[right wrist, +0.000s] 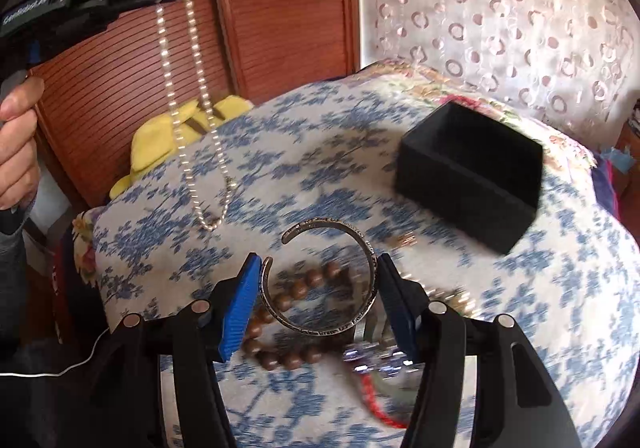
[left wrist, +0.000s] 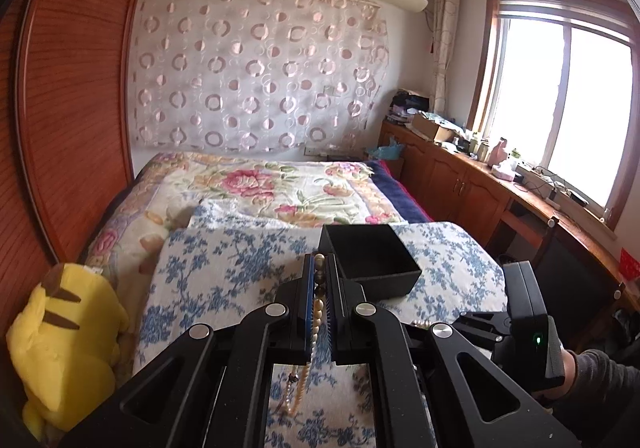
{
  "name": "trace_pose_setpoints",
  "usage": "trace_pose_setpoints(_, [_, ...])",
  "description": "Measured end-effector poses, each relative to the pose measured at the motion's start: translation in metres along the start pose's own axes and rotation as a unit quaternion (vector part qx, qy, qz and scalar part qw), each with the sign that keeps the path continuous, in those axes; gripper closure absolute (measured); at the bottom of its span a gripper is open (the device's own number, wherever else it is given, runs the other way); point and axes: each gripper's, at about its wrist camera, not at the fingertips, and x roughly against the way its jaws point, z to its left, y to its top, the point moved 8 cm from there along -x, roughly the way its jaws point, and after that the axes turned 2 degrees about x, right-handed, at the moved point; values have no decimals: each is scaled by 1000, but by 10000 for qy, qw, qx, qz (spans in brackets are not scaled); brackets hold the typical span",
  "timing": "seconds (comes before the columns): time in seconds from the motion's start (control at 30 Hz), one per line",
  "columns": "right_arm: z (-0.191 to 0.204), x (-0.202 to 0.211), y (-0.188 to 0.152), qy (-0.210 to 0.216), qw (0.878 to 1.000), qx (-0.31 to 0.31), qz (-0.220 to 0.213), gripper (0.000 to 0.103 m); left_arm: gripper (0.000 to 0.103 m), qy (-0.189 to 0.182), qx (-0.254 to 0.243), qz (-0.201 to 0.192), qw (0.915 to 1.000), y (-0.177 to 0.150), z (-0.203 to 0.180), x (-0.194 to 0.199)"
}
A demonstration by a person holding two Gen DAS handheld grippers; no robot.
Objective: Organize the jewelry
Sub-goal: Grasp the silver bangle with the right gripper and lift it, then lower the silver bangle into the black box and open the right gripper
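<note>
Clamped across the right gripper (right wrist: pixel 316 300), a bangle (right wrist: pixel 362 312) hung over loose beads (right wrist: pixel 288 300), while the left gripper (left wrist: pixel 320 280) pinched a necklace (right wrist: pixel 192 96) aloft, likely bound for the box (right wrist: pixel 472 168).

The left wrist view is taken from above the near end of the bed (left wrist: pixel 256 184), facing the far curtained wall. The right wrist view is taken lower and closer, tilted down at the blue-flowered cloth (right wrist: pixel 320 152). The black box (left wrist: pixel 368 256) (right wrist: pixel 472 172), this cloth and the yellow plush toy (left wrist: pixel 64 344) (right wrist: pixel 160 140) are shared by both views.
</note>
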Motion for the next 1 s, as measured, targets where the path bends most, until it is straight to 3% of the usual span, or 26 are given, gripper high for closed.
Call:
trace_pose_setpoints(0.5, [-130, -4, 46, -706, 9963, -431, -223, 42, 99, 27, -320, -351, 9989, 73, -26, -27])
trace_pose_setpoints(0.67, [-149, -12, 56, -653, 9965, -461, -263, 42, 99, 55, -399, -402, 9984, 93, -34, -43])
trace_pose_setpoints(1.0, [-149, -29, 58, -403, 9982, -405, -157, 38, 99, 62, -489, -269, 9984, 107, -48, -87])
